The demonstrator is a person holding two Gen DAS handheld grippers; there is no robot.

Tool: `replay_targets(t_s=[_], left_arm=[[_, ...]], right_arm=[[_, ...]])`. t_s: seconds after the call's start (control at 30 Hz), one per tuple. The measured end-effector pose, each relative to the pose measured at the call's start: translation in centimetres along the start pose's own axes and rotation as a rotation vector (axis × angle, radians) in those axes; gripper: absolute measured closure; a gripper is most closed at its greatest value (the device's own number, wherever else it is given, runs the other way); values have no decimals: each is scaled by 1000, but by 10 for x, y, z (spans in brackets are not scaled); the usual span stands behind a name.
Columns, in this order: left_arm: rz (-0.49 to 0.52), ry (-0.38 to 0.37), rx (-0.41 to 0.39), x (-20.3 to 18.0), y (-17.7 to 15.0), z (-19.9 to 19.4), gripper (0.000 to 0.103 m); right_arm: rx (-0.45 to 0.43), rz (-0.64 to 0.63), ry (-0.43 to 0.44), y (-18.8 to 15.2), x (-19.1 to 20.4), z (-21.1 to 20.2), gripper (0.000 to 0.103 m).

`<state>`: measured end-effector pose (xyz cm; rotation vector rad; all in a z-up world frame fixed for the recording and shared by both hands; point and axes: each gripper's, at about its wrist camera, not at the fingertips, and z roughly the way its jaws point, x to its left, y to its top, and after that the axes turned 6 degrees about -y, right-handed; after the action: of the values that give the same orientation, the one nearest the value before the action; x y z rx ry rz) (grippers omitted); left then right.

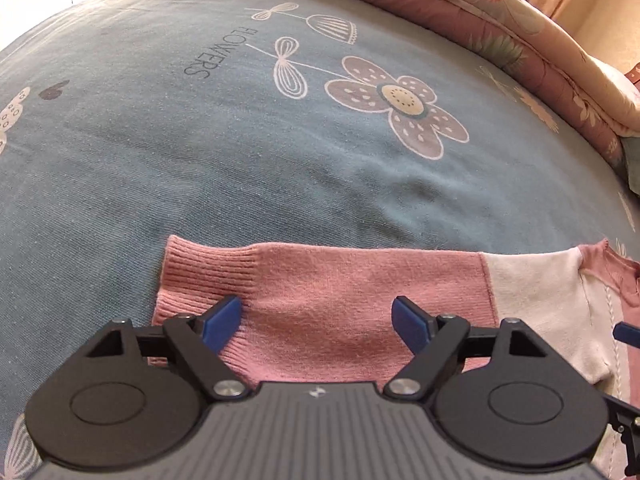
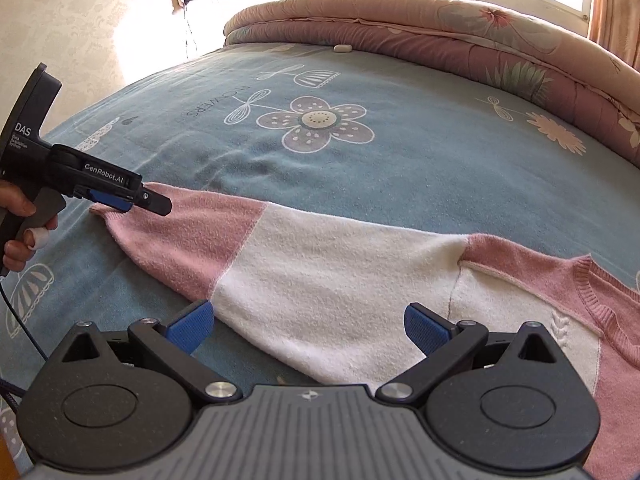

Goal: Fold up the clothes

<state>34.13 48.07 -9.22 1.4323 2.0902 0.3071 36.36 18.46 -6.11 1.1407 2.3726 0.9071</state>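
A pink-and-white sweater point(image 2: 340, 276) lies on the bed point(image 2: 360, 168), w/ one sleeve point(image 1: 320, 292) stretched out flat toward 9 o'clock in the right wrist view. The cuff point(image 1: 200, 276) sits at the sleeve's far end.

Left gripper point(image 1: 318, 322) is wide open, nothing held. It hovers right over the pink sleeve; its left pad is by the ribbed cuff, its right pad over plain pink knit. The right view shows it low at the cuff, approx. touching, but contact can't be confirmed.

Right gripper point(image 2: 310, 328) is also wide open and empty, above the white upper part of the sleeve near the armpit seam point(image 2: 460, 268). The sweater body runs off to 3–4 o'clock.

Judgement: the step looks like a sleeve fold. The scene fits either grippers about to pinch the sleeve or having just let it go. If pinching, both need to drop, close on the knit, then carry the sleeve across the body toward 3 o'clock w/o bunching.
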Motion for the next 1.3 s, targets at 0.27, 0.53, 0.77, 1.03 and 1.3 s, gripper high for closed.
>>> replay_targets(t_s=[0.27,0.53,0.77,1.03,1.3], left_arm=[[23,-93,23,14,3,-6,18],[67,-50,10,12,4,-15,18],[41,-29,31,13,9,-12,18],[74,-65,61,-31,19,-8,18],[143,-257,154,-131,5,22,18]], right_arm=[[100,14,-137,7,50,59,0],[65,1,-62,22,59,50,0],[87,85,213,20,50,53,0],[21,63,8,15,-12,12,0],[112,133,-217,-35,-104,-16,0]])
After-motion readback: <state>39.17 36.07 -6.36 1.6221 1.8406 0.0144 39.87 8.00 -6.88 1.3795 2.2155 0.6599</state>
